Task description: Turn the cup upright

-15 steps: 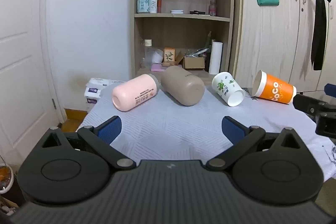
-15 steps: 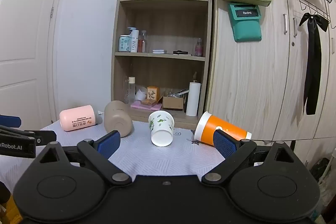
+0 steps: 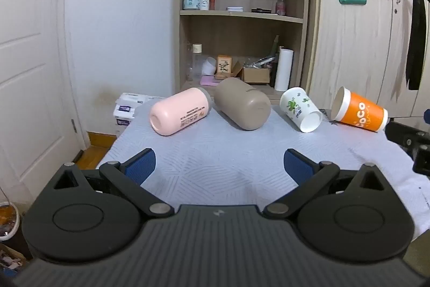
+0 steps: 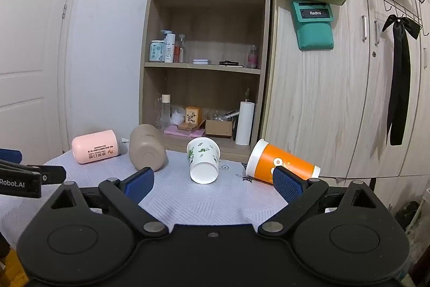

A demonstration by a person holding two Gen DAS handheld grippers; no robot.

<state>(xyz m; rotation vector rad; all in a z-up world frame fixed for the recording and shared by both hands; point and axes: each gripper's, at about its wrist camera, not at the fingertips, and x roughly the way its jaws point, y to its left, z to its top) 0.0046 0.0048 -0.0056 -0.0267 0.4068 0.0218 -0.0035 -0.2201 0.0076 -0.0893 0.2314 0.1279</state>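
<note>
Several cups lie on their sides along the far edge of the cloth-covered table [image 3: 220, 160]: a pink cup [image 3: 178, 114] [image 4: 95, 146], a taupe cup [image 3: 243, 102] [image 4: 146, 147], a white cup with green print [image 3: 299, 109] [image 4: 203, 160], and an orange paper cup [image 3: 358, 113] [image 4: 282, 162]. My left gripper [image 3: 219, 166] is open and empty above the near part of the table, well short of the cups. My right gripper [image 4: 213, 183] is open and empty, its right finger overlapping the orange cup in view.
A wooden shelf unit [image 4: 207, 66] with bottles and boxes stands behind the table. Wardrobe doors [image 4: 336, 88] are at the right, a white door [image 3: 29, 71] at the left. Tissue packs [image 3: 126, 109] sit beyond the table's far left corner.
The left gripper has dropped slightly, so the cups sit a little higher in its view. The right wrist view is nearly unchanged.
</note>
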